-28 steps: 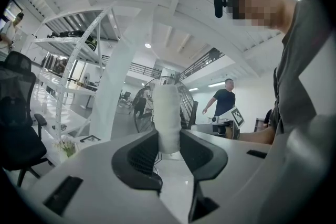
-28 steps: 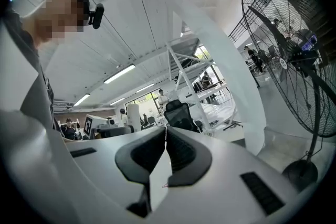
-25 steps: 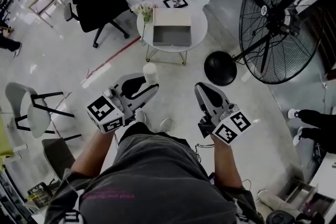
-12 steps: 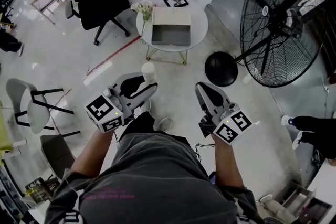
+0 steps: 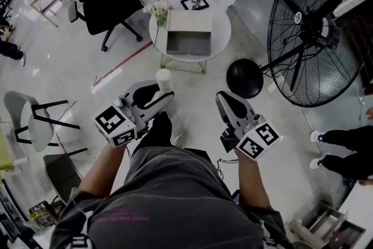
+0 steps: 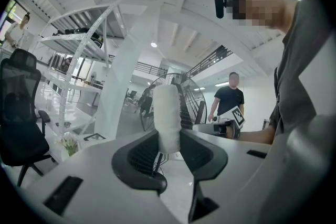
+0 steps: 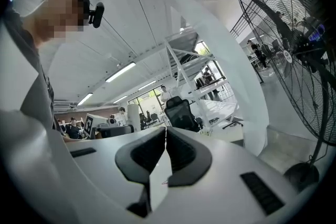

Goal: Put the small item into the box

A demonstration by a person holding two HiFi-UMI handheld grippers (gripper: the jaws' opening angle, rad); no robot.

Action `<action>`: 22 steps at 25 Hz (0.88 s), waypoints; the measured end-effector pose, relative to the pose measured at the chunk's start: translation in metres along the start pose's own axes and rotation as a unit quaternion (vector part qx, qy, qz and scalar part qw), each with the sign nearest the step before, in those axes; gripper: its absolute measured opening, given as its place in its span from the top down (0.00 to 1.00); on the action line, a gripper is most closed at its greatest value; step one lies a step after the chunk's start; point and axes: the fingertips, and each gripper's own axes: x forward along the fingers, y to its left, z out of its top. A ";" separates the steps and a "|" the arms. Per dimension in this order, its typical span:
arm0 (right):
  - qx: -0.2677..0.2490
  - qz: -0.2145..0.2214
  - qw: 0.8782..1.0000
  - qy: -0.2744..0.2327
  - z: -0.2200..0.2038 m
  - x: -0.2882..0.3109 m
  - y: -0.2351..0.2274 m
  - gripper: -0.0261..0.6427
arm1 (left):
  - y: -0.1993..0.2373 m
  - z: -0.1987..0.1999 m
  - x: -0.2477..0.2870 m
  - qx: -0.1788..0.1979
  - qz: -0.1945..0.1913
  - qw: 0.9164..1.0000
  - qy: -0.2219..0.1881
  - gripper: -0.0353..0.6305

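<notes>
The small white cylinder [image 5: 165, 79] stands upright, its long axis rising out of the left gripper [image 5: 158, 95], whose fingers [image 6: 140, 152] are clamped on its lower end. The open box [image 5: 188, 42] lies straight ahead of it and well apart, on the small round tabletop [image 5: 224, 29], so the carry looks to run forward and over the box's near wall. The right gripper [image 5: 226, 103] has its fingers pressed together on nothing and sits no nearer the box than the left.
</notes>
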 end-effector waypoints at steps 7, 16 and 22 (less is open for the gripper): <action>0.010 -0.017 1.000 0.005 0.004 0.044 -0.035 0.93 | 0.056 0.001 0.024 -0.014 -0.010 1.000 0.008 0.74; 0.025 -0.045 0.999 0.012 0.020 0.123 -0.081 0.93 | 0.149 0.018 0.057 -0.024 -0.033 0.999 0.024 0.74; 0.037 -0.065 0.997 0.016 0.028 0.178 -0.110 0.93 | 0.212 0.027 0.071 -0.029 -0.043 0.998 0.037 0.74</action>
